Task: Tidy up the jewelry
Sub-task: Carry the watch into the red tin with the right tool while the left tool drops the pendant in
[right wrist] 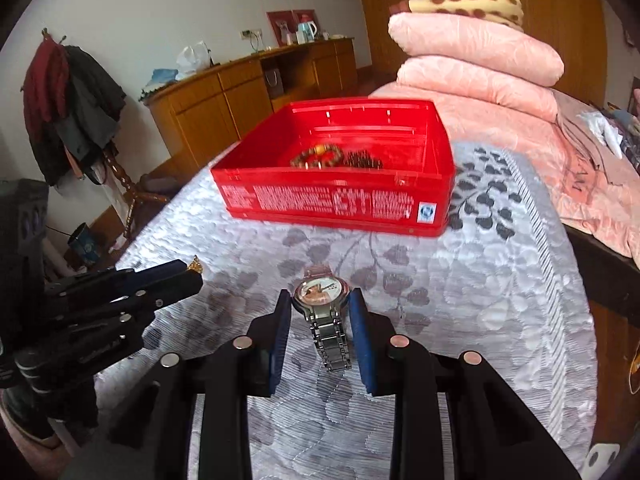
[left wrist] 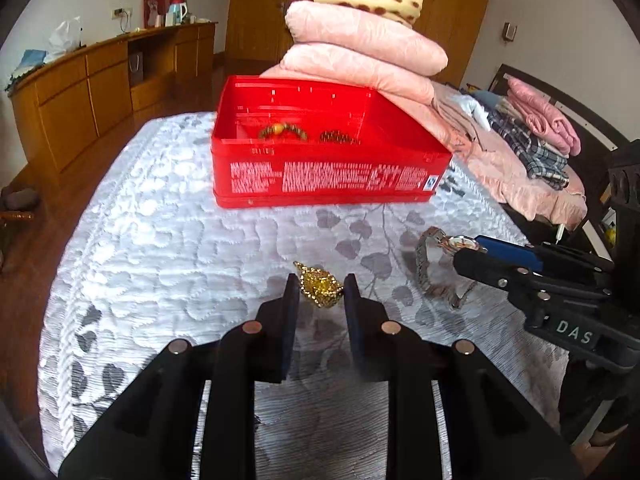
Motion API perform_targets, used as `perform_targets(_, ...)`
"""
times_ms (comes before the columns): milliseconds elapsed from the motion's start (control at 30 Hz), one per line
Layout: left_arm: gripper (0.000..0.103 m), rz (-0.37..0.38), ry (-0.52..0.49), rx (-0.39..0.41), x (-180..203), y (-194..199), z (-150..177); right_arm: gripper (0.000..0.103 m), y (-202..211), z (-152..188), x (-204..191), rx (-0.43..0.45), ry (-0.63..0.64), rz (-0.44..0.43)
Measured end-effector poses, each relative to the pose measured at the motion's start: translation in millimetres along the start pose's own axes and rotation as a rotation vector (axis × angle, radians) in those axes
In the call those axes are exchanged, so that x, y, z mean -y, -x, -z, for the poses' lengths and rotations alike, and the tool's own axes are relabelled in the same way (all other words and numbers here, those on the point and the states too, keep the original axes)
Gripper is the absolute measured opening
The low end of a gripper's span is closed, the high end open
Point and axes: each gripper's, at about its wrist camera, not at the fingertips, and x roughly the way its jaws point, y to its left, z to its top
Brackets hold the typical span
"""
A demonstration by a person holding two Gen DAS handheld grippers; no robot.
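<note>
A gold chain pile (left wrist: pixel 320 288) lies on the white quilted bedspread between the fingers of my left gripper (left wrist: pixel 321 286), which is open around it. A silver watch (right wrist: pixel 326 312) with a pale dial lies between the fingers of my right gripper (right wrist: pixel 320 304), also open; the watch (left wrist: pixel 434 264) and right gripper (left wrist: pixel 466 246) show at right in the left wrist view. A red box (left wrist: pixel 328 176) stands beyond, holding a beaded bracelet (left wrist: pixel 282 132) and a dark bracelet (left wrist: pixel 338 137). The left gripper (right wrist: pixel 188 272) shows at left in the right wrist view.
Stacked pink quilts (left wrist: pixel 360 56) and folded clothes (left wrist: pixel 532 136) lie behind and right of the box. A wooden sideboard (left wrist: pixel 100 92) stands along the far wall. A coat stand (right wrist: pixel 76 108) is off the bed's left. The bed edge drops at right (right wrist: pixel 584 240).
</note>
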Motion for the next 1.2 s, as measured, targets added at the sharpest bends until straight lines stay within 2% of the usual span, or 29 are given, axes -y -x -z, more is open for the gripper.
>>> perform_targets(500, 0.021, 0.023, -0.026, 0.092, 6, 26, -29, 0.029, 44, -33, -1, 0.095, 0.034, -0.018)
perform_targets(700, 0.021, 0.037, -0.039, 0.122, 9, 26, -55, 0.029, 53, -57, 1, 0.13, 0.058, -0.001)
perform_targets(933, 0.021, 0.035, -0.054, 0.144, 11, 11, -99, 0.029, 41, -95, 14, 0.152, 0.046, -0.013)
perform_targets(1200, 0.021, 0.008, -0.042, 0.087, 3, -50, -152, 0.029, -12, -140, 37, 0.12, -0.005, -0.024)
